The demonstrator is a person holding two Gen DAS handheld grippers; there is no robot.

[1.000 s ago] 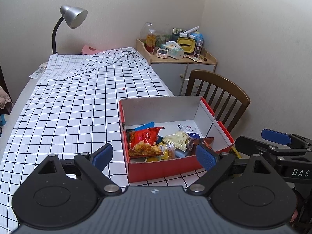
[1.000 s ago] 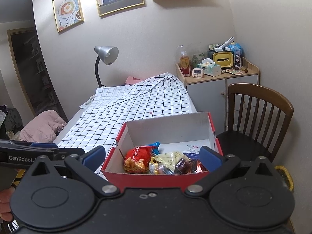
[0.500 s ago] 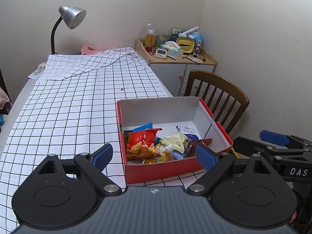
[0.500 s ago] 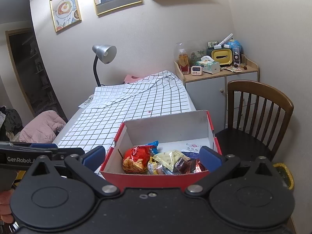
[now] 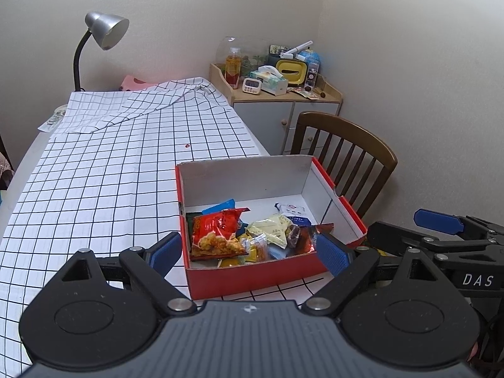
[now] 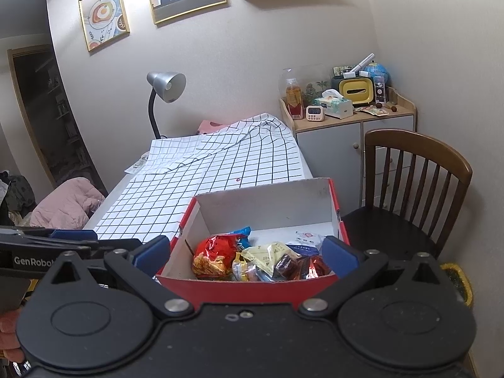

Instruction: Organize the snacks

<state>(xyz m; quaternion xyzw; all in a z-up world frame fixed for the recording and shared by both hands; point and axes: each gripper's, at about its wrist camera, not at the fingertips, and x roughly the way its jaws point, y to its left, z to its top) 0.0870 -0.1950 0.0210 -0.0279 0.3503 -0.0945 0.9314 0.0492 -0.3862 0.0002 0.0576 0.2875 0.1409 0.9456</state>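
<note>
At the right near corner of the table point(image 5: 94, 189), inside the red box point(image 5: 252, 275): light, crinkly, slippery snack packets point(image 5: 277, 231). Left gripper point(image 5: 249, 253) and right gripper point(image 6: 245, 253) spread, empty. Probably best pinched at the red chip bag point(image 5: 217, 231) by its sealed top edge.

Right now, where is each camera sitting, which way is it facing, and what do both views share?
Left wrist: sits on the left gripper, looking forward over the red box of snacks on the checked tablecloth; its own open fingers show, and the right gripper at right.
Right wrist: sits on the right gripper, facing the box's near wall; its open fingers show, and the left gripper at left.
Shared: box, red snack bag, lamp, chair, cabinet.
</note>
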